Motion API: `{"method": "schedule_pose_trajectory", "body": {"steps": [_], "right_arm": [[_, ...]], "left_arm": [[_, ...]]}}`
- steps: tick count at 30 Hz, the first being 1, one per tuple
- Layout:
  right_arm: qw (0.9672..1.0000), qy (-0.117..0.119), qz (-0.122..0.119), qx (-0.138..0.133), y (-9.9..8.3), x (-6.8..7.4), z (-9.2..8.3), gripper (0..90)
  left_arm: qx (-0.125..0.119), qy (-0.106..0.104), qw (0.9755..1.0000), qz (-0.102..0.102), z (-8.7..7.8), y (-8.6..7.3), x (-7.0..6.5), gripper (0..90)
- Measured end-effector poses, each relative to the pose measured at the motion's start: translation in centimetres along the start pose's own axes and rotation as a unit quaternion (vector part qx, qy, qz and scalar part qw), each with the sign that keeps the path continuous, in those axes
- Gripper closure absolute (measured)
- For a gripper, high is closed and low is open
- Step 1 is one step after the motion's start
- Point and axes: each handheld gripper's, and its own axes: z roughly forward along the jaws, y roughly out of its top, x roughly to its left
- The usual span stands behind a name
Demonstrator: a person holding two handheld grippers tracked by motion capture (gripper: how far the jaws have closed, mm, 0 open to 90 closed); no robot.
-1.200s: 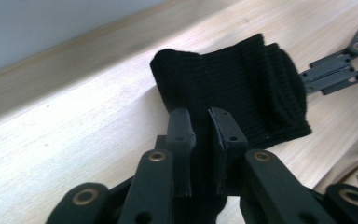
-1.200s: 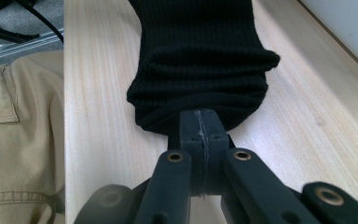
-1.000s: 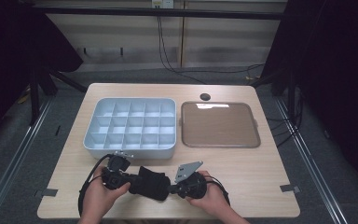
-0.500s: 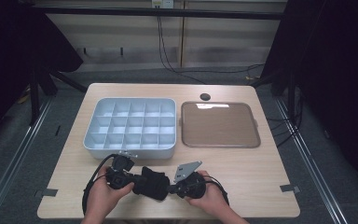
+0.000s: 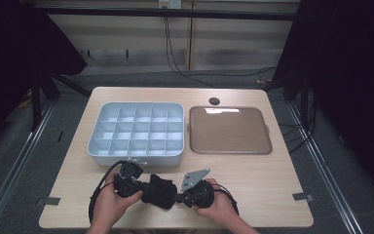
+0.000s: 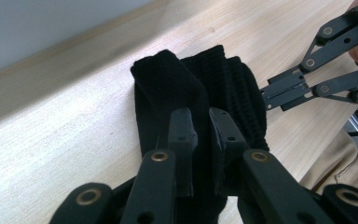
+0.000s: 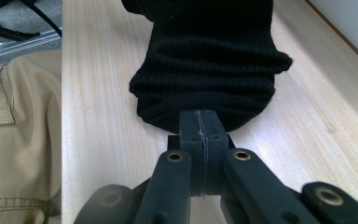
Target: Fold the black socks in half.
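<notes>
A black knitted cloth (image 5: 158, 191), ribbed like a sock, lies folded on the near part of the tabletop (image 5: 268, 175), between the two hands. The left tongs (image 6: 204, 140) grip it: in the left gripper view the two jaws are close together with a fold of the black cloth pinched between them. The right tongs (image 7: 200, 126) are closed fully, and the jaws meet at the rounded edge of the cloth; it seems a thin bit of fabric is caught there, but I cannot tell this for sure. In the high view the left tongs (image 5: 143, 187) and the right tongs (image 5: 177, 196) face each other across the cloth. Behind them stands a grey compartment box (image 5: 136, 129), and beside it, to the right, a brown tray (image 5: 230, 130).
</notes>
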Motion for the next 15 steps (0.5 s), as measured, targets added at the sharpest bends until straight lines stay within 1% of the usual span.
{"method": "schedule_pose_trajectory", "body": {"steps": [2,9,11,13,15], "right_arm": [[1.0,-0.002,0.003,0.001,0.04,0.04,0.08,90.0],[1.0,0.001,-0.005,0.004,0.2,0.1,0.29,90.0],[1.0,0.002,-0.004,0.003,0.16,0.14,0.34,90.0],[1.0,0.003,-0.004,0.003,0.14,0.12,0.32,90.0],[1.0,0.004,-0.002,0.002,0.1,0.11,0.32,90.0]], "left_arm": [[-0.001,-0.002,1.0,-0.002,0.06,-0.01,0.02,80.2],[0.0,-0.002,1.0,-0.001,0.06,-0.06,-0.04,80.2],[0.0,-0.003,1.0,-0.001,0.11,0.0,-0.05,80.3],[-0.002,-0.005,1.0,-0.006,0.25,0.04,-0.15,80.3],[0.002,-0.008,1.0,-0.001,0.31,0.09,-0.13,80.3]]}}
